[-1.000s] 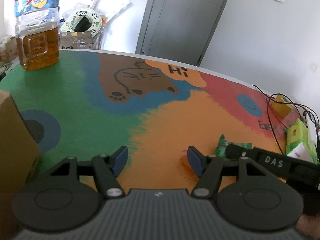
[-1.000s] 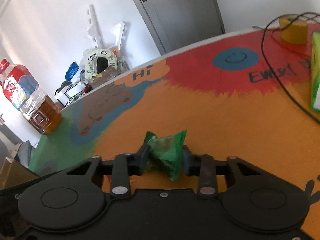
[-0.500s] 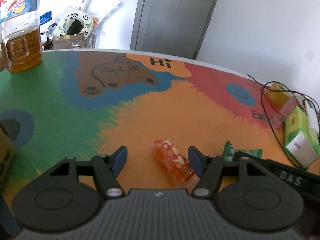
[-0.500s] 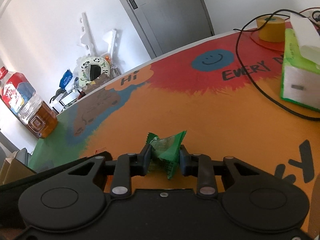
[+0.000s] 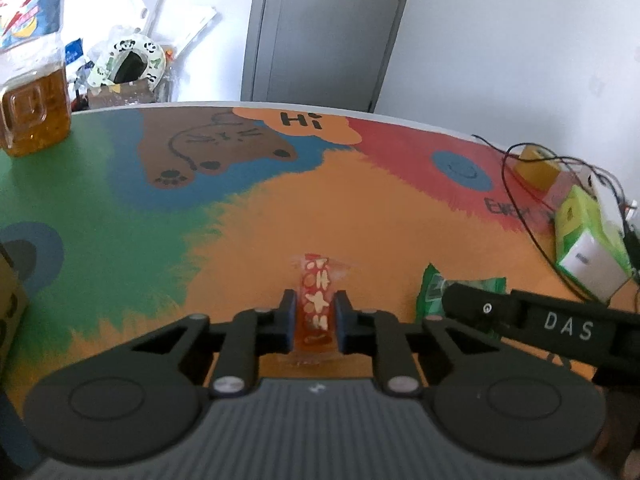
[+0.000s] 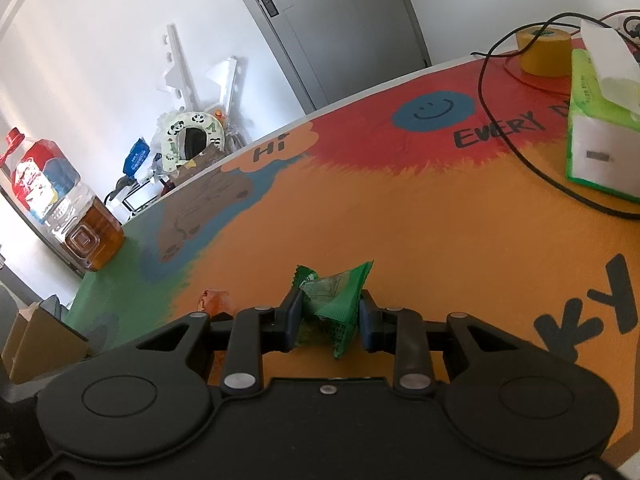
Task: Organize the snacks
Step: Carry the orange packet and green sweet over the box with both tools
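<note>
Item: red snack pkt (image 5: 317,309), near tabletop's (image 5: 360,208) front edge, long axis running straight out between L gripper (image 5: 316,316) pads, just clamped. R gripper (image 6: 329,314) alongside, clenching green pkt (image 6: 334,304). Cardboard box (image 5: 10,312) lay at left edge, L nearer.

A large bottle of amber liquid (image 6: 86,236) with a red cap stood at the far left edge of the counter (image 6: 400,216), on its green patch. A green tissue box (image 6: 600,128) sat on the right, a yellow tape roll (image 6: 544,50) behind it, with black cables (image 6: 512,148) trailing across the red area. A grey door (image 5: 324,28) stood shut behind. A cardboard box (image 6: 36,340) showed at the left.
</note>
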Demonstrator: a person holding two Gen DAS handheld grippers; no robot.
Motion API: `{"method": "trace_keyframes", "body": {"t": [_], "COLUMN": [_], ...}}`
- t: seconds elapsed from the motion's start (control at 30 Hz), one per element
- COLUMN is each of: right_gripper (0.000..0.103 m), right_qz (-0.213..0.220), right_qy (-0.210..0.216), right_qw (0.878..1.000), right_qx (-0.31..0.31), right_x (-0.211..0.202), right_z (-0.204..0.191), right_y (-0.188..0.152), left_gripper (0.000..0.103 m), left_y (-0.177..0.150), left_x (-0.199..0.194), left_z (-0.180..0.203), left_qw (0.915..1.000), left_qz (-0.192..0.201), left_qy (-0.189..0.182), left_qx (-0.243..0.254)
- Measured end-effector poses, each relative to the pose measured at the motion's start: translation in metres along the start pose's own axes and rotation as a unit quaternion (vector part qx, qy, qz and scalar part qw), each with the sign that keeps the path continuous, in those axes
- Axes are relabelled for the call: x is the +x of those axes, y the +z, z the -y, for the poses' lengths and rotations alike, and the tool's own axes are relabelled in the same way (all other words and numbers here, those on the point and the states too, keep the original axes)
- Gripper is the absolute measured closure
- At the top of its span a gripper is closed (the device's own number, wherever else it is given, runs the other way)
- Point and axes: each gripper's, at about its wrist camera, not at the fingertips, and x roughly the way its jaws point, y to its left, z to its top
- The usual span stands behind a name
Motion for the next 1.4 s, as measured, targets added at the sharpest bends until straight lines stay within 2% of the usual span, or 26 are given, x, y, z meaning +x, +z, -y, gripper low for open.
{"method": "trace_keyframes", "body": {"t": [0.27, 0.57, 1.07, 1.4], "right_gripper": [0.073, 0.073, 0.073, 0.073], "right_qz": [0.009, 0.035, 0.075, 0.090], "right_qy": [0.003, 0.021, 0.071, 0.127], "right_qw": [1.000, 0.999, 0.993, 0.985], "right_qx": [-0.005, -0.024, -0.059, -0.076], "right_x": [-0.012, -0.037, -0.067, -0.073], "right_z": [-0.014, -0.046, -0.115, -0.162], "right_y": [-0.009, -0.015, -0.021, -0.018], "left_gripper": [0.086, 0.086, 0.087, 0.087], "left_y": [-0.005, -0.005, 0.007, 0.021], "left_x": [-0.021, -0.063, -0.149, -0.193], "left_z": [-0.015, -0.036, -0.082, -0.130], "left_qw": [0.9998, 0.9986, 0.9920, 0.9847], "left_qz": [0.012, 0.046, 0.122, 0.165], "left_qy": [-0.006, -0.008, -0.006, 0.023], "left_qx": [-0.016, -0.026, -0.032, -0.053]}}
